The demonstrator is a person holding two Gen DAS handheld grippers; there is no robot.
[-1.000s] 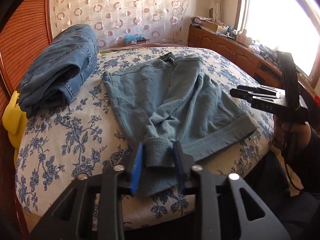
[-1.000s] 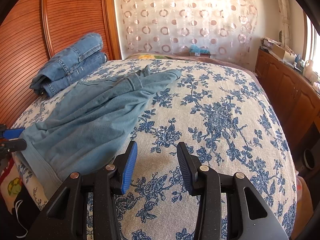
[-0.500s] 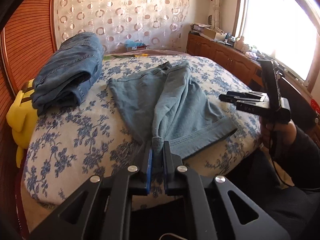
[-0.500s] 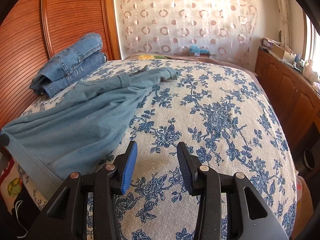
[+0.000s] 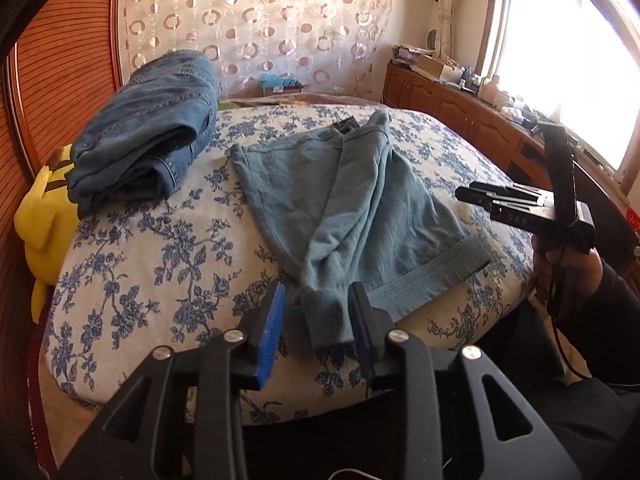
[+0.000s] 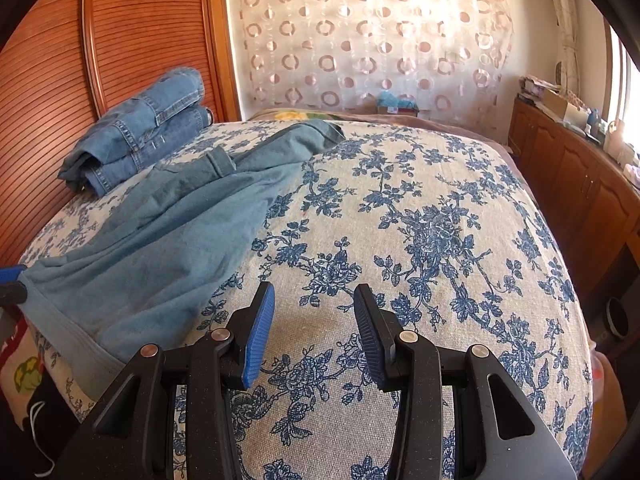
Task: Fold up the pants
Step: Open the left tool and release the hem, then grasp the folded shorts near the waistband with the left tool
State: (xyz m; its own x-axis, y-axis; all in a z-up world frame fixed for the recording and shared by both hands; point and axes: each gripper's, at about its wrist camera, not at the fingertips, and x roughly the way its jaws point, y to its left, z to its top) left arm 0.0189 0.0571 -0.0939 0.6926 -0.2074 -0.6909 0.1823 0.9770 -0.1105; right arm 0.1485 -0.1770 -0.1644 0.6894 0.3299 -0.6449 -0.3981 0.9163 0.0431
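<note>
Blue-green pants [image 5: 340, 200] lie spread on the flowered bed [image 5: 160, 260], waist at the far end, one leg laid over the other. Their near cuff [image 5: 326, 316] rests at the bed's front edge between the fingers of my left gripper [image 5: 318, 320]. Its jaws are opening and the blue pad stands off the cloth. In the right wrist view the pants [image 6: 160, 248] lie to the left. My right gripper [image 6: 314, 332] hovers open over bare bedspread [image 6: 440, 240] with nothing between its fingers. It also shows at the right [image 5: 464, 194], held by a hand.
Folded denim jeans [image 5: 148, 128] are stacked at the bed's far left by the wooden headboard [image 6: 60, 80]. A yellow plush toy [image 5: 44, 216] sits off the left edge. Wooden cabinets [image 6: 580, 184] with clutter line the right wall under the window.
My left gripper closed on the cuff, drew it a little toward the front edge, and its jaws have now parted, leaving the cuff lying on the bed. The right gripper has not moved.
</note>
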